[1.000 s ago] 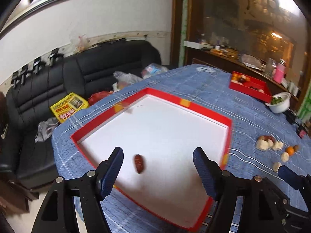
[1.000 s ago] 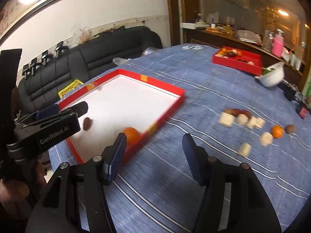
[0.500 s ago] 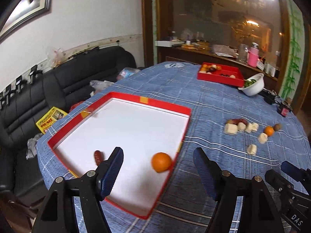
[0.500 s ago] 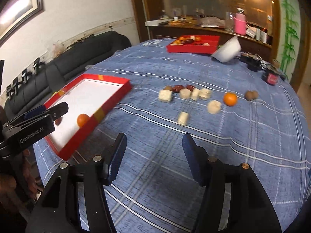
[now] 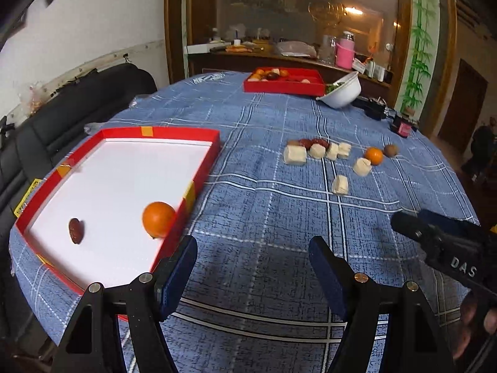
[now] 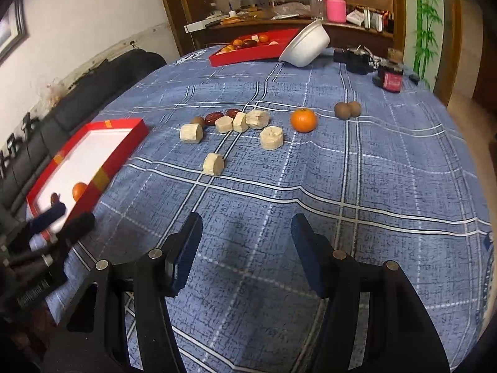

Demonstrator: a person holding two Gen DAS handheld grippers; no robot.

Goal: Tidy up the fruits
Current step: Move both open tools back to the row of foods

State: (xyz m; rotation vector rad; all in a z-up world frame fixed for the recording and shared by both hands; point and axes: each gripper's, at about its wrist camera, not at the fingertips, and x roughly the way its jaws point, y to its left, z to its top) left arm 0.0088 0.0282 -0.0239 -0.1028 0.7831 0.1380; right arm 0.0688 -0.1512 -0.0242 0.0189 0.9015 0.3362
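A red tray with a white floor [image 5: 130,171] [image 6: 93,143] lies at the table's left edge, holding an orange [image 5: 158,219] [image 6: 79,190] against its right wall and a dark red date [image 5: 76,230]. On the blue checked cloth lie several pale fruit chunks [image 6: 271,136] [image 5: 294,154], dark red dates [image 6: 214,117], a second orange [image 6: 303,120] [image 5: 373,155] and two brown kiwis [image 6: 348,109]. My left gripper [image 5: 252,275] is open and empty, hanging over the cloth just right of the tray. My right gripper [image 6: 247,248] is open and empty, above bare cloth short of the chunks.
A second red tray [image 5: 282,85] [image 6: 248,51] with assorted fruit and a tilted white bowl [image 6: 306,46] stand at the far edge. Dark jars [image 6: 390,76] sit far right. A black sofa [image 5: 62,108] lies beyond the table's left side.
Both grippers have swung to the right, away from the tray and toward the loose fruit. An orange now rests in the tray beside the date. Both stay open.
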